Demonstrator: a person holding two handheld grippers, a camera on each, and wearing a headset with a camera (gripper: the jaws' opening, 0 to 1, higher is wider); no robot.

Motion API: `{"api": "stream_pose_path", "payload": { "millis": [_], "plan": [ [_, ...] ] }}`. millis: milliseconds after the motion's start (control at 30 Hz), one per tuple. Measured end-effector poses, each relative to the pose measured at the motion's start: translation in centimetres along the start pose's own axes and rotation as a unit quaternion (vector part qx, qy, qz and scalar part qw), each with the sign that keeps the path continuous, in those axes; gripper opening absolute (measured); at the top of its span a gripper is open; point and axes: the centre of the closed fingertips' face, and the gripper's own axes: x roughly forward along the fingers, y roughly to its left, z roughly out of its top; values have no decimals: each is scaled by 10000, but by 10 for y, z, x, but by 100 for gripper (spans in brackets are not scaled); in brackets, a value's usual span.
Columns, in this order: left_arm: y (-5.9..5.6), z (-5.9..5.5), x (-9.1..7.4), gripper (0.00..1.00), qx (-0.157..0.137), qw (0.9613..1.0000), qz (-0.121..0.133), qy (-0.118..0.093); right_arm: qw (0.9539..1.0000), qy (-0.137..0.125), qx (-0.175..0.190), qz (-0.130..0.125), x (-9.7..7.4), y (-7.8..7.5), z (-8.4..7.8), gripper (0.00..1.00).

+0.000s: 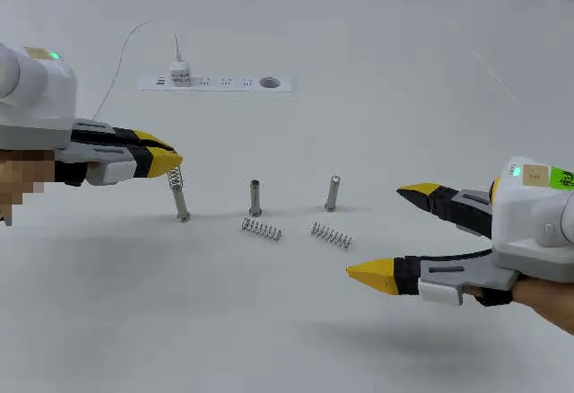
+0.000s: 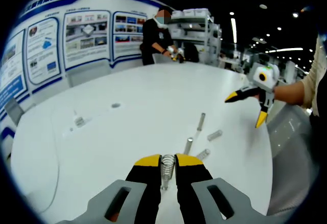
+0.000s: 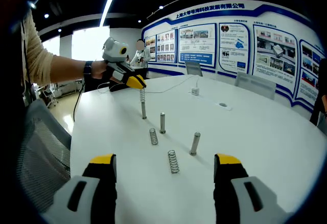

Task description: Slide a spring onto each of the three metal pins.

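Observation:
Three metal pins stand upright in a row on the white table: the left pin (image 1: 180, 203), the middle pin (image 1: 255, 197) and the right pin (image 1: 333, 192). My left gripper (image 1: 170, 161) is shut on a spring (image 1: 175, 178) (image 2: 167, 166) that sits over the top of the left pin. Two loose springs lie flat in front of the pins, one (image 1: 261, 228) below the middle pin and another (image 1: 331, 235) below the right pin. My right gripper (image 1: 384, 233) hovers open to the right of them, with nothing between its fingers; the right gripper view shows the pins (image 3: 162, 122) ahead.
A white power strip (image 1: 215, 82) with a plugged-in adapter and cable lies at the back of the table. In the gripper views there are office chairs beside the table, wall posters, shelving and a person standing far off.

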Motion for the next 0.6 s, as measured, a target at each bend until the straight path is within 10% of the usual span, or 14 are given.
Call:
{"api": "stream_pose_path", "payload": {
  "millis": [600],
  "plan": [
    [1,-12,6,9,-21,10000,53,5,10000,27,-12,22,2,3,-1,79]
  ]
}}
